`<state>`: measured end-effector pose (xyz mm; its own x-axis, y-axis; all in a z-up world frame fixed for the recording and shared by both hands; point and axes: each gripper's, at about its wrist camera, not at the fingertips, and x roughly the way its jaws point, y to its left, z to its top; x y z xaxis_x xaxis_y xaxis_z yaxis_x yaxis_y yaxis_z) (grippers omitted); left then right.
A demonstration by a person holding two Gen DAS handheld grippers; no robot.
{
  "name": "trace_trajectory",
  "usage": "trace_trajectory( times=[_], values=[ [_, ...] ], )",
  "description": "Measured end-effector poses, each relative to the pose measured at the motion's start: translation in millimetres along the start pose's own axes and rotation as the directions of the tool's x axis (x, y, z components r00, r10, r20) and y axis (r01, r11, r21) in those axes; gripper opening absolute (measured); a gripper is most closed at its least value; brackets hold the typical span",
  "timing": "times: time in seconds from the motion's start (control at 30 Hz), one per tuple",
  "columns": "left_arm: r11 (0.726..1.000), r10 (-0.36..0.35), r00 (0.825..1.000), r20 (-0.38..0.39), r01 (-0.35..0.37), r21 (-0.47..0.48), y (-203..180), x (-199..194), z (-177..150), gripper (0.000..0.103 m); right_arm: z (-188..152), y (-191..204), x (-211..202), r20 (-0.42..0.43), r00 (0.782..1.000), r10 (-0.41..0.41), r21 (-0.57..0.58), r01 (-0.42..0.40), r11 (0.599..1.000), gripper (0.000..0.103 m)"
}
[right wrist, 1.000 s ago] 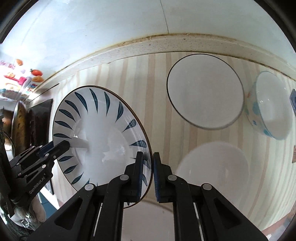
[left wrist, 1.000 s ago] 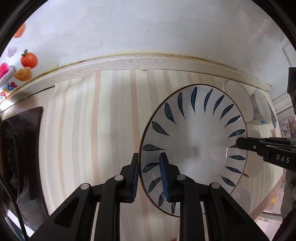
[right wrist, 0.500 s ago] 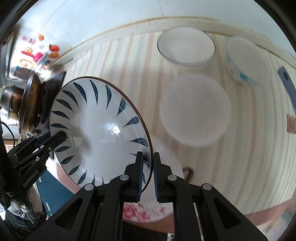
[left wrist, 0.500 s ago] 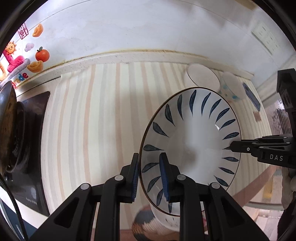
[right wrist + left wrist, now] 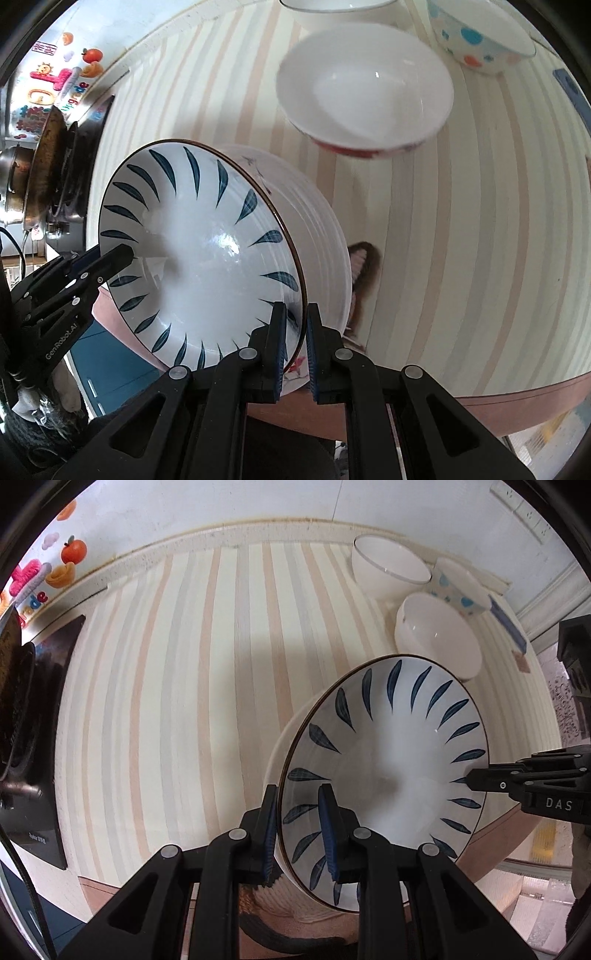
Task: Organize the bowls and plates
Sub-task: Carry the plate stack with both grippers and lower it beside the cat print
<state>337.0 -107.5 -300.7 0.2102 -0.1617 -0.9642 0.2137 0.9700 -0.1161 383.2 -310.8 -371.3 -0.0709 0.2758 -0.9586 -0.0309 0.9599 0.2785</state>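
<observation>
A white plate with blue leaf marks (image 5: pixel 384 771) (image 5: pixel 207 258) is held tilted by its rim from two sides. My left gripper (image 5: pixel 297 794) is shut on its near-left rim. My right gripper (image 5: pixel 295 310) is shut on the opposite rim, and its fingertips (image 5: pixel 474 779) show at the right of the left wrist view. Just below the leaf plate lies a white ridged plate with pink flowers (image 5: pixel 325 236) (image 5: pixel 277 749), at the counter's front edge. Whether the two plates touch I cannot tell.
On the striped counter mat (image 5: pixel 184 683) stand a white bowl with a red base (image 5: pixel 365 88) (image 5: pixel 437 638), a plain white bowl (image 5: pixel 389 568) and a dotted bowl (image 5: pixel 480 37) (image 5: pixel 460 587). A black stove (image 5: pixel 44 738) with pans (image 5: pixel 48 158) is at the left.
Both grippers have carried the leaf plate back from the wall toward the counter's front edge. It now sits over the flowered plate, and the bowls lie farther off.
</observation>
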Motion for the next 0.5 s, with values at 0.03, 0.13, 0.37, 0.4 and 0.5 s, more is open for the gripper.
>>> trace_trajectory(
  times=[0.03,0.13,0.37,0.4,0.5],
  values=[
    [1.000,0.003,1.000,-0.007,-0.003,-0.001,-0.7,3.5,-0.9,0.019,-0.5,-1.7,4.8,-0.005,1.000,0.000,0.003,0.000,1.000,0.012],
    [1.000,0.008,1.000,-0.022,-0.008,0.001,-3.6,11.0,-1.2,0.019,-3.0,-7.7,13.7,-0.019,1.000,-0.004,0.007,0.004,1.000,0.012],
    [1.000,0.019,0.998,-0.060,-0.019,-0.006,-3.2,25.8,1.2,0.020,7.7,-1.0,24.1,-0.023,1.000,0.009,0.016,-0.009,1.000,0.012],
    [1.000,0.020,0.998,-0.063,-0.020,-0.009,-4.3,27.3,1.7,0.020,10.5,-1.3,24.5,-0.023,1.000,0.011,0.016,-0.010,1.000,0.012],
    [1.000,0.020,0.998,-0.063,-0.020,-0.014,-3.8,29.4,3.9,0.020,10.6,-5.7,20.3,-0.021,1.000,0.010,0.018,-0.010,1.000,0.012]
  ],
)
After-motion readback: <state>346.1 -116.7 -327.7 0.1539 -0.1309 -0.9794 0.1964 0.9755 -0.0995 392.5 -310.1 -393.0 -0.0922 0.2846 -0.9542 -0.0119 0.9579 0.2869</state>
